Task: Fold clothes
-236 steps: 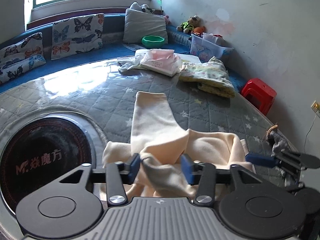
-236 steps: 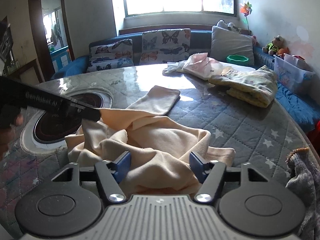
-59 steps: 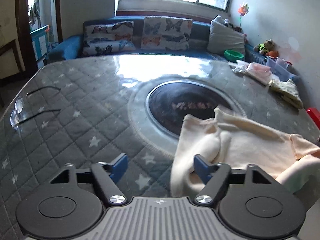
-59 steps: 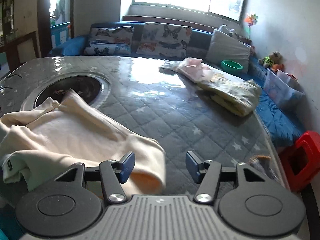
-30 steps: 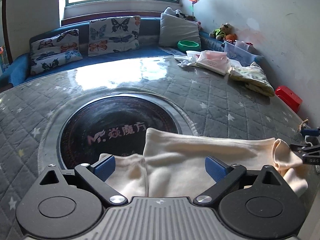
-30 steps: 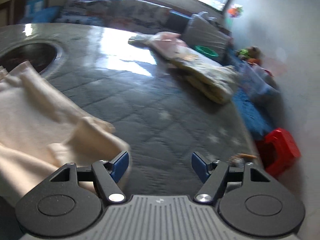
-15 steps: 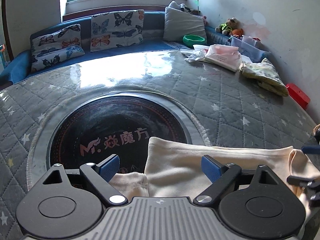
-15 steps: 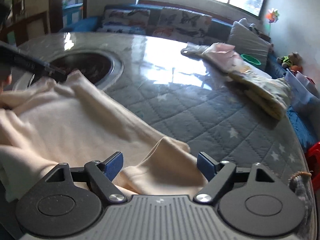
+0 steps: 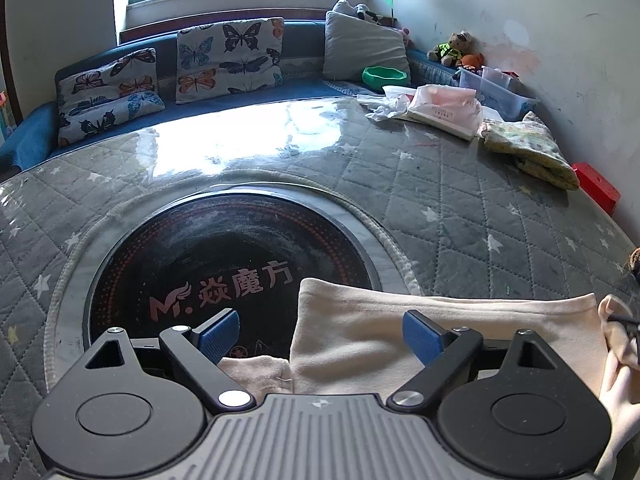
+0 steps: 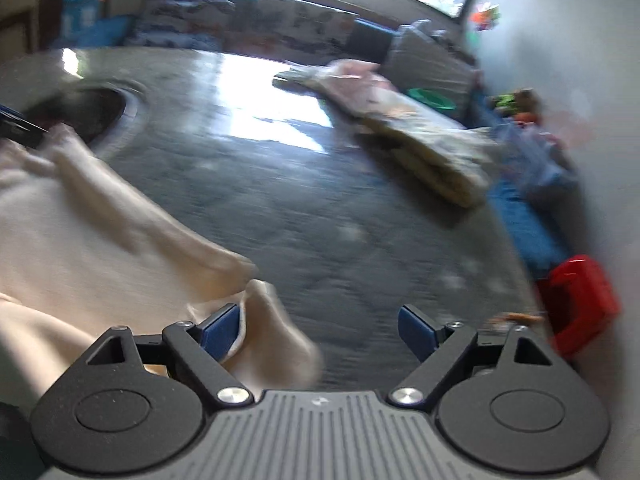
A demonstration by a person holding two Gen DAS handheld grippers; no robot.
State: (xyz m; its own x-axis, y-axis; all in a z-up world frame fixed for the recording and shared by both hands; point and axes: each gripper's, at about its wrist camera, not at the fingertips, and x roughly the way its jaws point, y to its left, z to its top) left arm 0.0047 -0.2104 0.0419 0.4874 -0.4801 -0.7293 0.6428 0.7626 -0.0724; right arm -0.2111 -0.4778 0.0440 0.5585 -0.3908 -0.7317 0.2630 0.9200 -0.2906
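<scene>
A cream garment (image 9: 440,332) lies spread along the near edge of the grey quilted table (image 9: 460,208). Its left part overlaps the black round hotplate (image 9: 224,256). My left gripper (image 9: 320,334) is open over the garment's left end, with cloth between and below its blue pads. In the blurred right wrist view the same garment (image 10: 100,248) lies at the left. My right gripper (image 10: 318,330) is open over its right end, with a cloth fold beside the left pad.
A pink and white packet (image 9: 444,108) and a folded yellow-green cloth (image 9: 528,148) lie at the table's far right. A blue bench with butterfly cushions (image 9: 228,60) runs behind. A red stool (image 9: 596,190) stands at the right, beyond the table edge.
The left gripper has stayed open over the garment's left end and shifted slightly. The right gripper has swung to the right, so its view is blurred, and it stays open.
</scene>
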